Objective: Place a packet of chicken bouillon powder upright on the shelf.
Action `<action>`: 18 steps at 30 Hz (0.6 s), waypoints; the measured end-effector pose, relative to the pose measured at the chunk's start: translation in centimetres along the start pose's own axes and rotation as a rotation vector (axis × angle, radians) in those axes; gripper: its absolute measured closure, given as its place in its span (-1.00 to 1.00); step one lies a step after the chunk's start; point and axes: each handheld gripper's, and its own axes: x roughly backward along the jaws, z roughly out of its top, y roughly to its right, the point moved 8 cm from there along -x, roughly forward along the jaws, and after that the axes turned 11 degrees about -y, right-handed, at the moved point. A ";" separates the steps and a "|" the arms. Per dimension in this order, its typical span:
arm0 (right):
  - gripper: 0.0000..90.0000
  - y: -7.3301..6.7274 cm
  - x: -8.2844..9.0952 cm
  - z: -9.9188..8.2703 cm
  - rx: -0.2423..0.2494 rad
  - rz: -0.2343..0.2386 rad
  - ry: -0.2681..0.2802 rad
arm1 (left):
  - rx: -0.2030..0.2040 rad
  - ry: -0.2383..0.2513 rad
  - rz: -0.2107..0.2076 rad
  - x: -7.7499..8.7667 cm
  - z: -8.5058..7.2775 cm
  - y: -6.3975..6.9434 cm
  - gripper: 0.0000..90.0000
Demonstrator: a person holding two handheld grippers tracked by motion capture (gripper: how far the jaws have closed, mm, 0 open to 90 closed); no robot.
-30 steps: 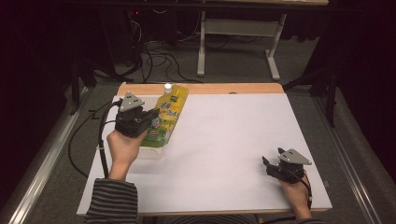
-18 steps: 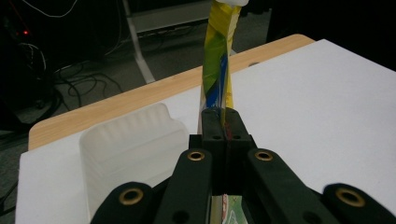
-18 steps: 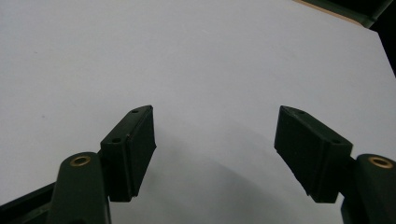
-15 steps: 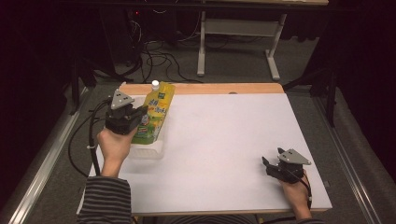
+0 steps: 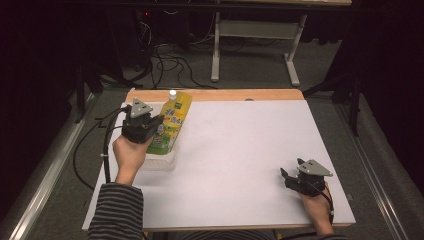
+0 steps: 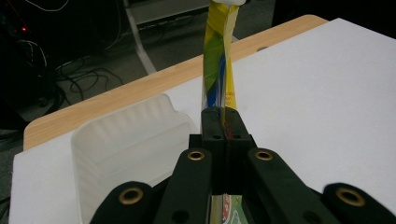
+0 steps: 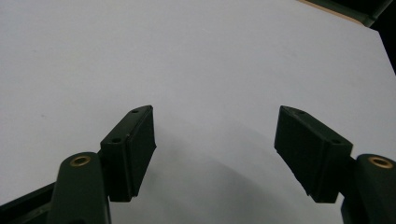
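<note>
Your surface [image 5: 240,150] has a big white sheet on it, and a strip of bare wood shows along the far edge. Past that edge, cables [image 5: 165,55] lie on the dark floor near a pale metal frame [image 5: 250,50]. A white tray [image 5: 161,161] with wavy walls sits near the left side of the surface, and in the left gripper view it lies just to the left of your jaws. The middle of the sheet lies bare between your two hands, which are well apart. Your left gripper [image 5: 142,125] has its jaws closed tight on a yellow and green pouch [image 5: 175,120] with a white cap [image 5: 172,93]. In the left gripper view the pouch [image 6: 219,60] sticks out past the jaw tips and points away toward the wooden edge, with the cap at its far end. In the high view the pouch hangs over the tray, and its near end is right above it. You cannot tell if the pouch touches the tray. Your right gripper [image 5: 295,177] rests near the front right corner of the surface. Its jaws stand wide open, and just the white sheet is seen between them.
</note>
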 end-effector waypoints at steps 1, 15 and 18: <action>-0.34 0.0 0.0 0.0 0.000 0.000 0.000 | 0.000 0.006 -0.002 -0.2 0.0 0.1 1.00; -0.34 -0.1 -0.1 0.0 0.014 -0.001 -0.012 | -0.064 -0.024 0.002 -1.0 -2.2 -0.1 1.00; -0.34 -0.1 -0.1 0.0 0.011 -0.001 -0.012 | -0.064 -0.037 -0.007 -0.8 -2.4 -0.3 1.00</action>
